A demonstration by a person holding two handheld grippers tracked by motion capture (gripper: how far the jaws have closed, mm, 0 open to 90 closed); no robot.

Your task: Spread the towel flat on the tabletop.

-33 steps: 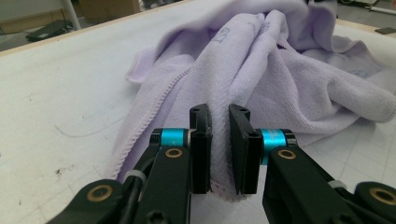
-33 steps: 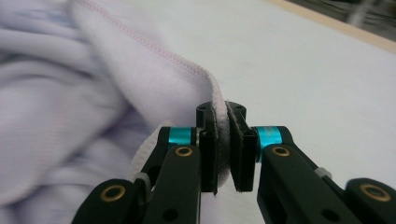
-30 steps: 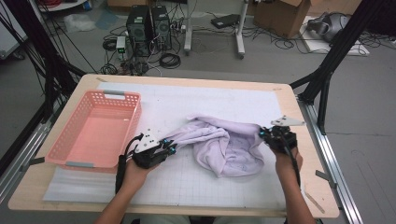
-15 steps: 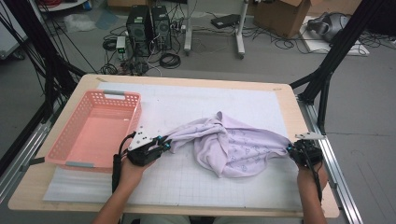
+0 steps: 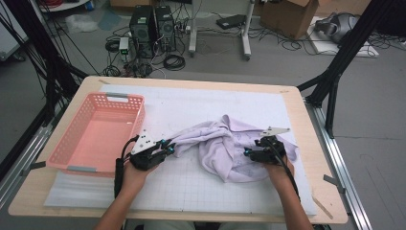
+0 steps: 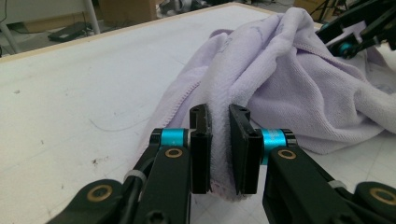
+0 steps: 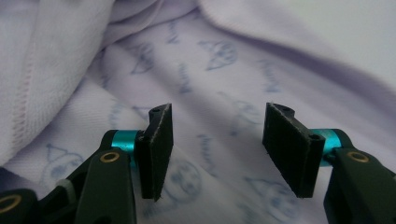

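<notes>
One tool (image 6: 218, 140) pinches towel (image 5: 225, 148) edge — other (image 7: 217, 149) agape.

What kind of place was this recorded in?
Most likely a lab or workshop: computer towers and loose cables sit on the bare floor, with cardboard boxes behind the table.

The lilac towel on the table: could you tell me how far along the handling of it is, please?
Early stage. Done: the left gripper is clamped on a hem of the lilac towel. In hand: the right gripper is open, its jaws hovering over the printed side in search of a second hold. Left: the towel lies crumpled on the white mat, neither spread nor folded, and the pink basket holds nothing.
</notes>
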